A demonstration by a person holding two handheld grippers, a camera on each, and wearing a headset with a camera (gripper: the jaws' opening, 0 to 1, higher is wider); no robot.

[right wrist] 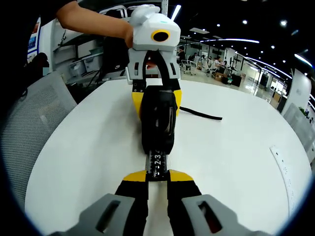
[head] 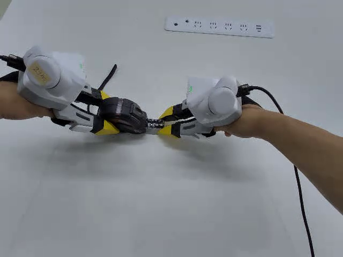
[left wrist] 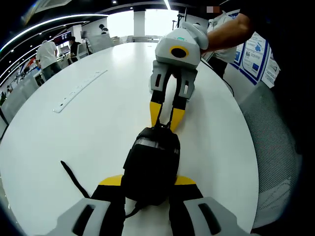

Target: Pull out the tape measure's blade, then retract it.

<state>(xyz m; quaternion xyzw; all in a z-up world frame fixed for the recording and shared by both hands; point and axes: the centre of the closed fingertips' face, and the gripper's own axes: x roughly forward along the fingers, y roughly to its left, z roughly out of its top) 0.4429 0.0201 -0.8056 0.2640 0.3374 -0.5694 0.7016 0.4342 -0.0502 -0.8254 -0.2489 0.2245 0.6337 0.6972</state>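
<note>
Barely begun, by the look of it: near the middle of the white table (head: 161,209), well short of its far edge, the left gripper (head: 105,112) clamps its jaws on the sides of the black tape measure (head: 124,115). The right gripper (head: 166,121) has its jaws narrowed to a pinch on the tip of the blade (head: 154,124), of which just a short numbered stretch shows between the two. Whether the tape measure rests on the table or hangs just above it cannot be told. Doing the pull well likely means drawing the right gripper straight away along the blade's own line, flat and untwisted, with the left gripper holding steady, and later a guided return, not a snap. Count: one tape measure with one black strap (head: 110,75) trailing behind it, two grippers, and one power strip (head: 220,25) along the far edge.
</note>
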